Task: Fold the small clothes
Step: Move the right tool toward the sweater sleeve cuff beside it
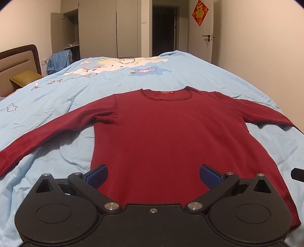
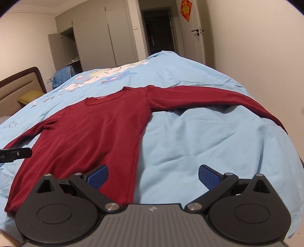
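Blue duvet [image 1: 171, 76], wardrobe [image 1: 98, 28], door [image 1: 203, 28], headboard [image 1: 19, 58].

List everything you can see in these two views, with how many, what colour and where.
sweater: one, dark red, spread flat on the bed, sleeves out to both sides
bedcover: one, light blue with cartoon print, over the whole bed
headboard: one, brown and beige, far left
cushion: one, olive yellow, by the headboard
blue cloth: one, heaped beyond the bed near the wardrobe
wardrobe: one, pale grey, back wall, one door open
door: one, white, red decoration on it
left gripper: black, blue pads, jaws open above the sweater hem
right gripper: black, blue pads, jaws open over the sweater's edge
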### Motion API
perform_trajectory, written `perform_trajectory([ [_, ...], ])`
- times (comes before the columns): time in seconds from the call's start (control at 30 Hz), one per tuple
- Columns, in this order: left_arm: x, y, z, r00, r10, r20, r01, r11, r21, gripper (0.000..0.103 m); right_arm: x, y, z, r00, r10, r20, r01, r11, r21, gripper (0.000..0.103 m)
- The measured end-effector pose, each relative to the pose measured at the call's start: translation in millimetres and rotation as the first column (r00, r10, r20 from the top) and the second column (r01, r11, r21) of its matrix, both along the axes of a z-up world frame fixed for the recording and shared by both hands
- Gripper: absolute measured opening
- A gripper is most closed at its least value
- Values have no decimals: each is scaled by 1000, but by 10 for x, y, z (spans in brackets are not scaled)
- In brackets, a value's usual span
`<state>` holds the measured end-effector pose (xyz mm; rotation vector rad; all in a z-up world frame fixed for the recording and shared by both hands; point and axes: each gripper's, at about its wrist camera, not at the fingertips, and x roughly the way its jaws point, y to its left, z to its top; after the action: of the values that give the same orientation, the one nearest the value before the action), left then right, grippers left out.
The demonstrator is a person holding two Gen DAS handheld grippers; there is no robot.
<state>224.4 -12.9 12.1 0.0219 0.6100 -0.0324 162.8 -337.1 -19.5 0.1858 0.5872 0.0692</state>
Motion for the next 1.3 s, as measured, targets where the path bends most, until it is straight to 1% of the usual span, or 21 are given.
perform_trajectory([
  [0.2, 443, -182, -29, 1000, -24, 14, 24, 1000, 10, 102, 290, -192, -82, 998, -56, -15, 57, 998, 19, 103],
  [0.4, 864, -374, -119, 996, -72, 58, 72, 997, -1, 102, 508, -372, -133, 994, -112, -18, 112, 993, 22, 103],
  [0.5, 1045, -424, -217, 994, -93, 62, 94, 996, -10, 102, 615, -442, -165, 992, -125, -6, 125, 992, 17, 103],
  [0.6, 1192, -415, -347, 995, -87, 55, 89, 996, -31, 102, 715, -526, -188, 990, -140, 19, 140, 990, 10, 103],
  [0.73, 1329, -340, -536, 996, -83, 26, 85, 994, -68, 102, 861, -714, -179, 981, -179, 68, 178, 984, 26, 103],
  [0.83, 1379, -295, -671, 997, -81, 17, 82, 993, -90, 102, 992, -914, -156, 969, -232, 87, 227, 972, 63, 103],
  [0.93, 1355, -275, -754, 996, -83, 44, 87, 992, -93, 102, 1103, -1164, -142, 948, -302, 95, 289, 948, 134, 103],
  [1.03, 1329, -285, -805, 994, -83, 68, 88, 993, -78, 102, 1199, -1430, -146, 922, -375, 90, 353, 915, 197, 103],
  [1.13, 1328, -299, -824, 994, -82, 72, 87, 994, -69, 102, 1269, -1622, -156, 883, -463, 79, 443, 877, 184, 103],
  [1.2, 1330, -299, -825, 994, -83, 73, 88, 994, -69, 102, 1319, -1741, -180, 859, -509, 55, 492, 850, 186, 103],
  [1.23, 1329, -301, -824, 994, -83, 73, 88, 994, -70, 102, 1332, -1815, -200, 850, -525, 38, 508, 837, 202, 103],
  [1.3, 1324, -297, -830, 994, -83, 75, 88, 993, -75, 102, 1375, -1966, -260, 836, -548, 2, 528, 806, 268, 103],
])
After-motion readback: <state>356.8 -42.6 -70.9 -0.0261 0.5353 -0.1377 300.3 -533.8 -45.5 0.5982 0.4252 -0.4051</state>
